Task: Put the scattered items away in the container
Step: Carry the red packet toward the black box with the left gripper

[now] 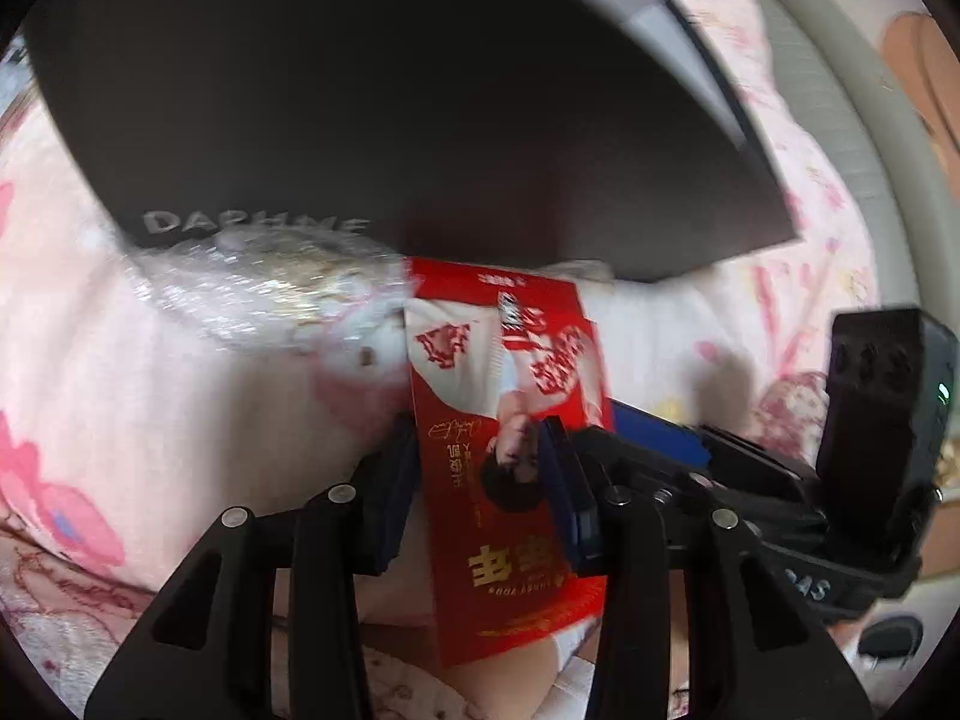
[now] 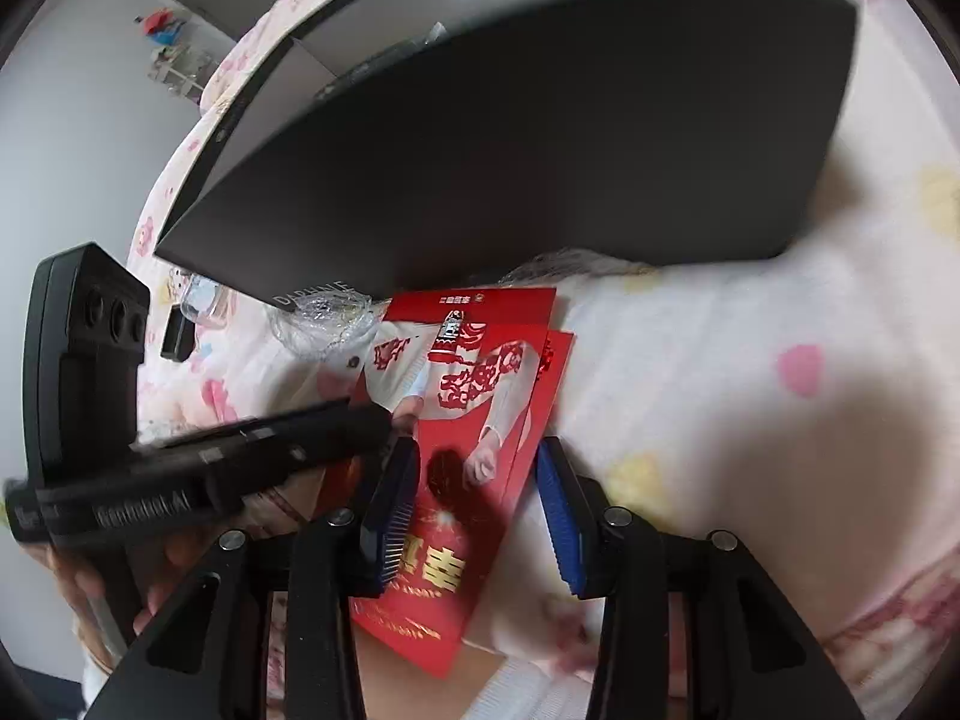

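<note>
The red packet [image 1: 510, 450] lies between the blue pads of the left tongs [image 1: 486, 480], which stand narrow around its width and appear to pinch it by the edges, though blur keeps me from being sure of firm contact. It sits on the floral bed sheet [image 1: 120, 390], its far end just in front of the dark box [image 1: 360, 120] marked DAPHNE (presumably the container, or its lid). A crumpled piece of clear wrap [image 1: 270, 288] rests beside it against the box.

In the right view a second red sheet peeks out beneath the packet [image 2: 474, 420]. The right tongs [image 2: 480, 504] hover over it, half-open, with the pads clear of the paper and nothing held.

The step in hand looks like picking up the packet. Next, it needs lifting clear of the sheet and carrying over the box wall to the open interior behind.
</note>
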Tool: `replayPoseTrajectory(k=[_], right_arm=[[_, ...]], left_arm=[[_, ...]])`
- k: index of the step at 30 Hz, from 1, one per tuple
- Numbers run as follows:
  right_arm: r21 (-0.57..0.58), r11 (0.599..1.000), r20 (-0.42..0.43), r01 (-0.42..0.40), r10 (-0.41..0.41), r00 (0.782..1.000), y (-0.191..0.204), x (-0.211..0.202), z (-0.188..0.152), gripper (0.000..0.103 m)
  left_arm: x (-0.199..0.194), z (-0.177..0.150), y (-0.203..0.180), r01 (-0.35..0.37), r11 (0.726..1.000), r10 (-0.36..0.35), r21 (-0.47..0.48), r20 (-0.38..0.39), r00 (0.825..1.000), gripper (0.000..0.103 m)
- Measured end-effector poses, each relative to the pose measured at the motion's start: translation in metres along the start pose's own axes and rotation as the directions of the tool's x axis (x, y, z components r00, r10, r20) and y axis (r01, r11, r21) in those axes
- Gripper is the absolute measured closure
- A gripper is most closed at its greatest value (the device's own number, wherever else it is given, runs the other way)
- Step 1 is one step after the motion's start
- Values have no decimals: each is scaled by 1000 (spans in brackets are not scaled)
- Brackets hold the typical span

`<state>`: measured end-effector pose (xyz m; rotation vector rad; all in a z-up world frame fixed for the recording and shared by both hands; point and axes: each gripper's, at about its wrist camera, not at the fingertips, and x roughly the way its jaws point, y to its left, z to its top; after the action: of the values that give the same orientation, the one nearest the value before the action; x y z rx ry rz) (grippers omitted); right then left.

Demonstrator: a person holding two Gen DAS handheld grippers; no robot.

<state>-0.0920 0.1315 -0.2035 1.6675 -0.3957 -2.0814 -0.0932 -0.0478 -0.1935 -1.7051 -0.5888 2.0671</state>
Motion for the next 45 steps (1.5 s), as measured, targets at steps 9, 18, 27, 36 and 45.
replayPoseTrajectory(k=[9,18,27,36,45], right_arm=[[-140,990,194,-14,41,980,24,-51,4,67],[-231,972,326,31,47,944,37,-78,26,67],[-150,989,218,-4,37,975,9,-48,22,67],[-145,989,202,-17,46,978,11,-39,21,67],[-106,991,186,-79,98,978,0,-40,19,66]], left_arm=[[-39,-2,-31,-2,990,-28,139,215,976,65],[-57,5,-54,-87,967,-14,238,392,920,65],[-21,6,-58,-187,959,99,215,362,927,66],[-15,-2,-45,-150,971,93,184,284,954,66],[-7,0,-46,-146,976,101,159,265,959,66]])
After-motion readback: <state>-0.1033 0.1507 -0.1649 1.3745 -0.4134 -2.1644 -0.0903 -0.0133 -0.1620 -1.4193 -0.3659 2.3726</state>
